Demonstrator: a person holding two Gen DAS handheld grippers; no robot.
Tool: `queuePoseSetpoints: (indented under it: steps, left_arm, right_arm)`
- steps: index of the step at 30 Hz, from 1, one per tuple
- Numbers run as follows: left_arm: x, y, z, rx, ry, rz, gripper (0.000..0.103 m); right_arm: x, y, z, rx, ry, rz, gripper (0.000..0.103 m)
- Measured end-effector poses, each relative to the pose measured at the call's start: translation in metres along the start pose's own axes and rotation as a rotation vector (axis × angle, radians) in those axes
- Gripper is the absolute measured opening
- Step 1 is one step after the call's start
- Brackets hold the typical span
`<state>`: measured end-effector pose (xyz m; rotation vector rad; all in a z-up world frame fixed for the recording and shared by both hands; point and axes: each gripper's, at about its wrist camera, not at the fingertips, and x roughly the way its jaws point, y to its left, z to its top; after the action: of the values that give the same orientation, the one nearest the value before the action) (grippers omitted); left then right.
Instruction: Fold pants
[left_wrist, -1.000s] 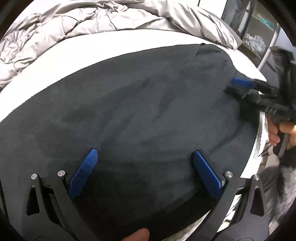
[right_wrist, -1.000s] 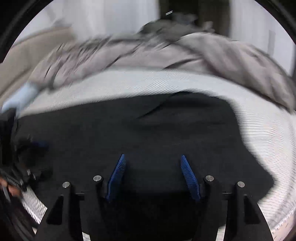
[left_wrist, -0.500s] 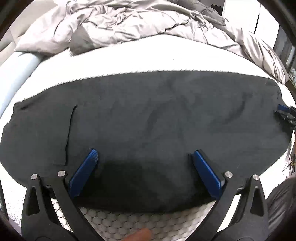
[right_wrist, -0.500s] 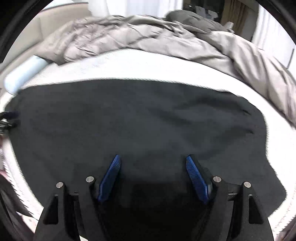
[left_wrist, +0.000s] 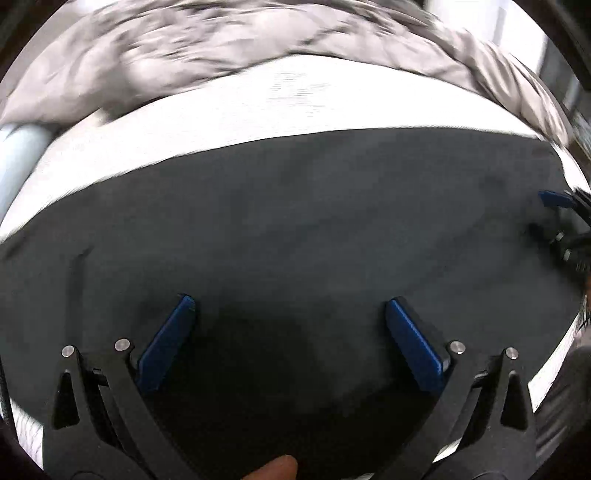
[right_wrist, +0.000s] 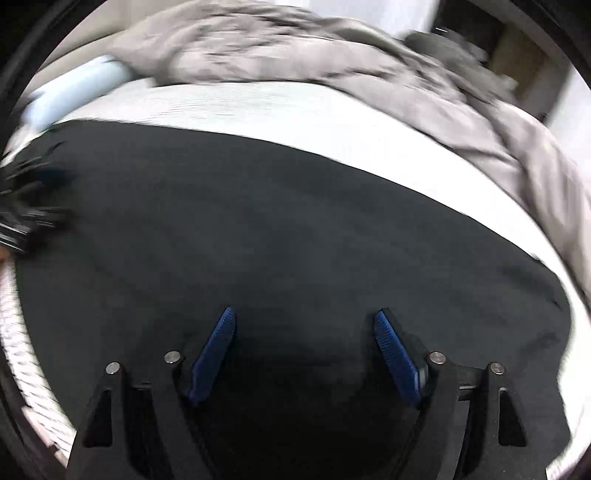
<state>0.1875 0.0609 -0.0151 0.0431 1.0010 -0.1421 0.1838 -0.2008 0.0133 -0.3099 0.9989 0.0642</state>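
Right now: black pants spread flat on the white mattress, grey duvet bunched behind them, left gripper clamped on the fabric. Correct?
Not quite. The left gripper is open above the pants, with nothing pinched between its blue pads, as the left wrist view shows. The rest holds: the pants lie spread on the white mattress, with the grey duvet bunched behind.

Pants: black cloth, matt, soft nap, faint creases. Mattress: white knit cover, fine ribbed texture. Duvet: grey fabric, slight sheen, crumpled. Pads: blue, ridged, rubbery look. Gripper arms: matt black plastic, bright metal pins.
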Motion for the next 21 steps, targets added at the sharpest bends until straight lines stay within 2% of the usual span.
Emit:
queuePoseSetpoints:
  steps: [2,4,5,7,10,12,13,15,18,21]
  left_arm:
    - [-0.01,0.024,-0.006,-0.056,-0.011,0.02,0.102]
    - [-0.016,0.04,-0.006,-0.102,-0.016,0.037,0.102]
    - [-0.018,0.045,-0.002,-0.119,-0.025,0.038,0.102]
    - [-0.022,0.045,0.01,-0.148,-0.051,-0.005,0.102]
    - [-0.011,0.027,0.039,-0.137,-0.042,-0.033,0.102]
    - [0.016,0.0,0.062,-0.055,0.021,-0.048,0.102]
    - [0.033,-0.011,0.07,-0.01,0.071,-0.035,0.102]
    - [0.052,-0.028,0.07,0.048,0.117,0.042,0.103]
    - [0.043,-0.021,0.063,0.075,0.087,0.051,0.103]
    - [0.031,0.016,0.048,0.021,0.064,0.08,0.103]
  right_arm:
    - [0.0,-0.036,-0.008,0.091,0.026,-0.066,0.084]
    - [0.0,-0.055,-0.01,0.151,0.04,-0.109,0.084]
    - [-0.001,-0.06,-0.01,0.181,0.036,-0.092,0.084]
    - [-0.007,-0.059,-0.005,0.224,0.009,-0.008,0.083]
    - [-0.009,-0.023,0.014,0.164,-0.016,0.081,0.083]
    - [0.0,0.013,0.03,0.071,-0.005,0.107,0.083]
    - [0.007,0.032,0.039,0.021,0.01,0.126,0.083]
    - [0.018,0.049,0.049,-0.009,0.026,0.133,0.083]
    - [0.026,0.047,0.054,-0.019,0.044,0.107,0.083]
    - [0.031,0.003,0.045,0.043,0.067,0.022,0.084]
